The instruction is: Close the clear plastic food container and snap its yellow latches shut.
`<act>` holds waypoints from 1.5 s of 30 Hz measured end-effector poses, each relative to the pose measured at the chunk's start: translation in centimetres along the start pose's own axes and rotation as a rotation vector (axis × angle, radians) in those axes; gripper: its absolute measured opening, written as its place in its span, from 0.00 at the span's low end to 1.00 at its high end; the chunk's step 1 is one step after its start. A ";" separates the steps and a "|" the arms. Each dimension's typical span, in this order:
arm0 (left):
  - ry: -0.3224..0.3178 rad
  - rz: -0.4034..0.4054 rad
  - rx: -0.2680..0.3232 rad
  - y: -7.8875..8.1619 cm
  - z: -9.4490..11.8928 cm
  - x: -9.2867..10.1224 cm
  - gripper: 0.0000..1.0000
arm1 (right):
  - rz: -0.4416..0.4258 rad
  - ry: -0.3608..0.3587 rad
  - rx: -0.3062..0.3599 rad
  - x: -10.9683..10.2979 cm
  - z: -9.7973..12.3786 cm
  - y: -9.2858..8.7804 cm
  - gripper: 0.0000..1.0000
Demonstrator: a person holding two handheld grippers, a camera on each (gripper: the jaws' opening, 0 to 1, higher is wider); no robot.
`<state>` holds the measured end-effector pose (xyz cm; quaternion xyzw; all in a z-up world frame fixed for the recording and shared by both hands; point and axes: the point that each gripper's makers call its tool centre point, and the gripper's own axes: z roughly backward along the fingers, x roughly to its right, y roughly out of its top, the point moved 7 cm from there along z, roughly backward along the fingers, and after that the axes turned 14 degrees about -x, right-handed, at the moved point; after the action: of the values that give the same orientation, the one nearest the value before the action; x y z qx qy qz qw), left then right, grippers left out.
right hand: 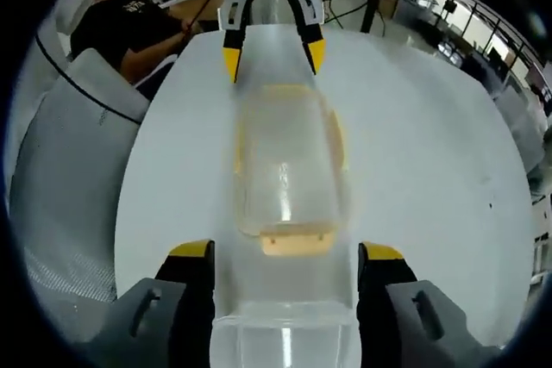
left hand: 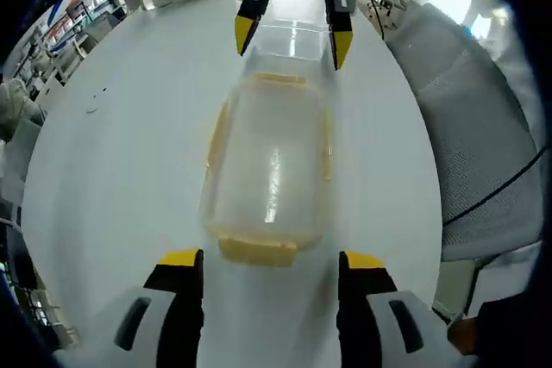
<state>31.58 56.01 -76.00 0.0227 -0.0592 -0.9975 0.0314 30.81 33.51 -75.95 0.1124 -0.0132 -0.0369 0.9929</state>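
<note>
While the container (left hand: 269, 174) lies on the white table (left hand: 121, 170) between them, the left gripper (left hand: 269, 266) and right gripper (right hand: 286, 263) face each other, jaws spread wide at either end, gripping nothing; a yellow latch (left hand: 257, 251) shows.
</note>
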 end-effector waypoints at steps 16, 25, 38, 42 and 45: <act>-0.038 -0.060 0.004 0.6 -1.2 -0.1 0.41 | 0.025 0.026 -0.085 0.7 -2.0 0.2 0.53; 0.004 -0.100 -0.014 0.9 -1.3 -0.3 0.33 | 0.070 0.017 -0.136 1.1 -2.8 0.5 0.41; 0.038 -0.083 -0.048 1.0 -1.3 -0.2 0.32 | 0.071 0.023 -0.186 1.1 -2.7 0.9 0.37; 0.036 -0.075 -0.049 1.0 -1.4 -0.2 0.31 | 0.069 0.026 -0.191 1.2 -2.7 1.0 0.36; 0.038 -0.070 -0.048 1.1 -1.4 -0.2 0.31 | 0.067 0.026 -0.197 1.2 -2.7 1.0 0.36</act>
<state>31.96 54.80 -77.28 0.0427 -0.0336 -0.9985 -0.0017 32.18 35.02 -78.35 0.0140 -0.0005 -0.0034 0.9999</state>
